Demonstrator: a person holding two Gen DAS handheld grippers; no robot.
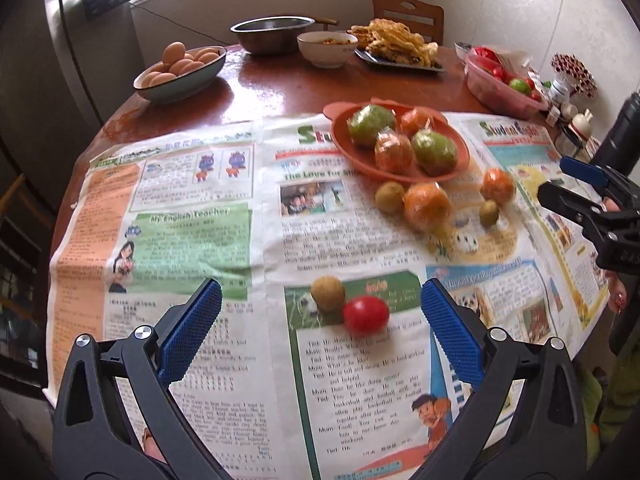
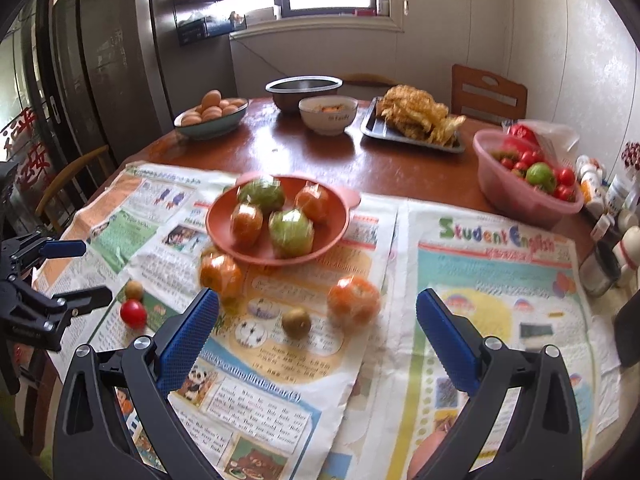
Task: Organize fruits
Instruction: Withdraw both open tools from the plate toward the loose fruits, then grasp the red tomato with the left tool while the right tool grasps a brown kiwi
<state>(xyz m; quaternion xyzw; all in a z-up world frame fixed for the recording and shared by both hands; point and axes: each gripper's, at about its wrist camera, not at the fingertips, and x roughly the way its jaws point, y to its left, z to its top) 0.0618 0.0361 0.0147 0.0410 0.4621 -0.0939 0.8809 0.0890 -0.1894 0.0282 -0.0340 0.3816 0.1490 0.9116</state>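
An orange plastic plate on the newspaper holds several wrapped green and orange fruits. Loose on the paper lie two wrapped oranges, small brown-green fruits, and a red tomato touching a tan round fruit. My left gripper is open, the tomato and tan fruit just ahead between its fingers. My right gripper is open too, hovering before a small brown fruit and an orange.
A pink basin of tomatoes and a green fruit stands at the right. Further back are a bowl of eggs, a steel bowl, a white bowl and a tray of fried food. Bottles crowd the right edge.
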